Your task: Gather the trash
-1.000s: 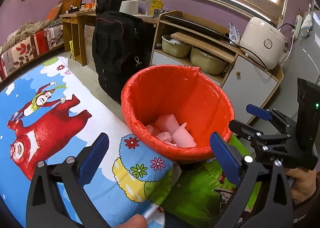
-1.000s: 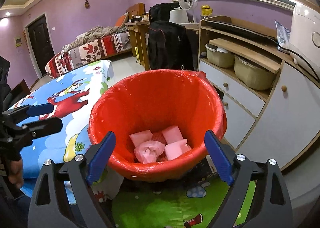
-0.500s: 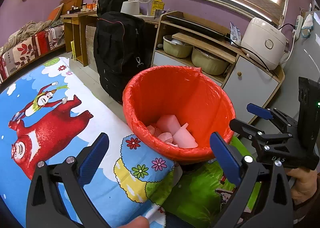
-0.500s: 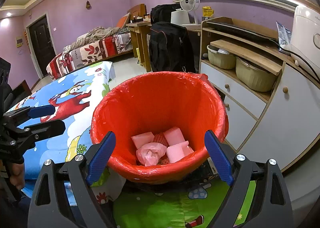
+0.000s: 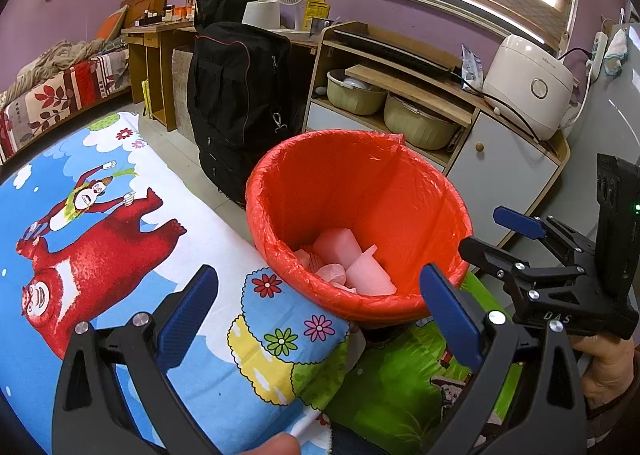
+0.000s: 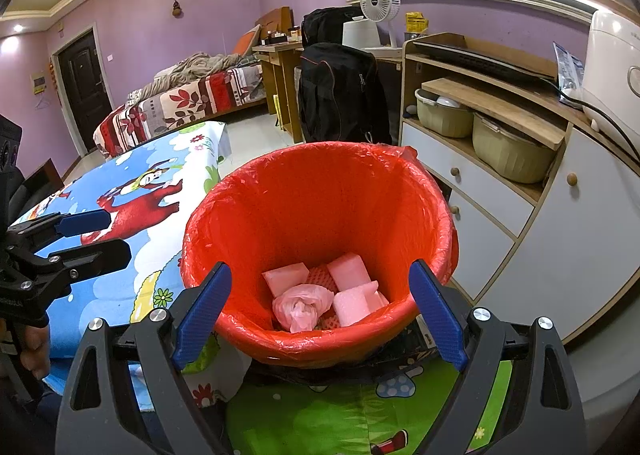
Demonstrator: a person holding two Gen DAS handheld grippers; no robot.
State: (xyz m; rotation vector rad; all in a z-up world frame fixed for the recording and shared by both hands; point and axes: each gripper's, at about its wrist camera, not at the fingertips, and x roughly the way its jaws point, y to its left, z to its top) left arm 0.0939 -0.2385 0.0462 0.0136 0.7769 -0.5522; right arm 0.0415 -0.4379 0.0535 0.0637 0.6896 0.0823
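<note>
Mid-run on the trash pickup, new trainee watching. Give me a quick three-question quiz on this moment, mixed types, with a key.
1. True or false: the right gripper is carrying a piece of trash.
2. Multiple choice: where does the crumpled pink bag lie? A) on the cartoon bedsheet B) inside the red-lined bin C) on the wooden cabinet
3. Fill in: the left gripper has its jaws ____.

Key
1. False: its jaws stand wide apart with nothing between them.
2. B: it lies among the pink foam blocks.
3. Open.
</note>
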